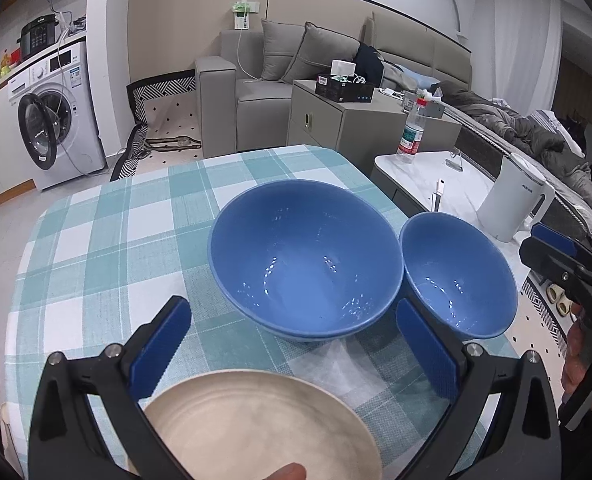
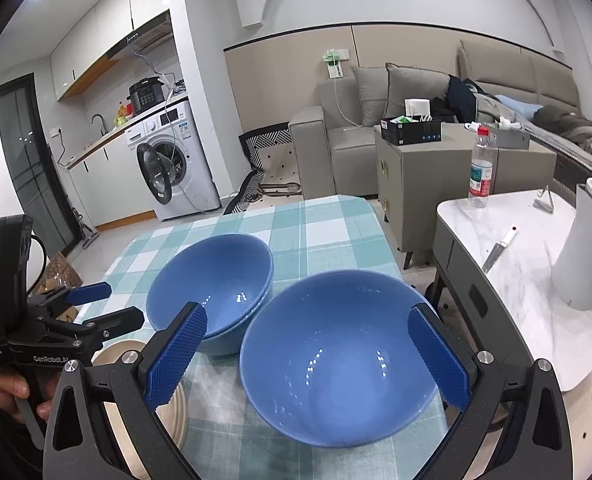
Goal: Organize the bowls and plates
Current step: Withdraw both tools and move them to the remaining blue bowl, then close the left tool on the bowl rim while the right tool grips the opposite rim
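Observation:
A stack of two blue bowls (image 1: 305, 256) stands mid-table on the checked cloth; it also shows in the right wrist view (image 2: 212, 288). A single blue bowl (image 1: 457, 276) sits at the table's right edge, large in the right wrist view (image 2: 335, 360). A beige plate (image 1: 256, 428) lies near the front edge, its rim visible in the right wrist view (image 2: 116, 350). My left gripper (image 1: 296, 340) is open above the plate, holding nothing. My right gripper (image 2: 309, 352) is open, its fingers on either side of the single bowl without gripping it.
A white marble side table (image 2: 515, 248) stands right of the checked table, with a white kettle (image 2: 587, 248), a knife (image 2: 499, 250) and a water bottle (image 2: 481, 168). A grey cabinet, sofa and washing machine (image 2: 172, 160) stand beyond.

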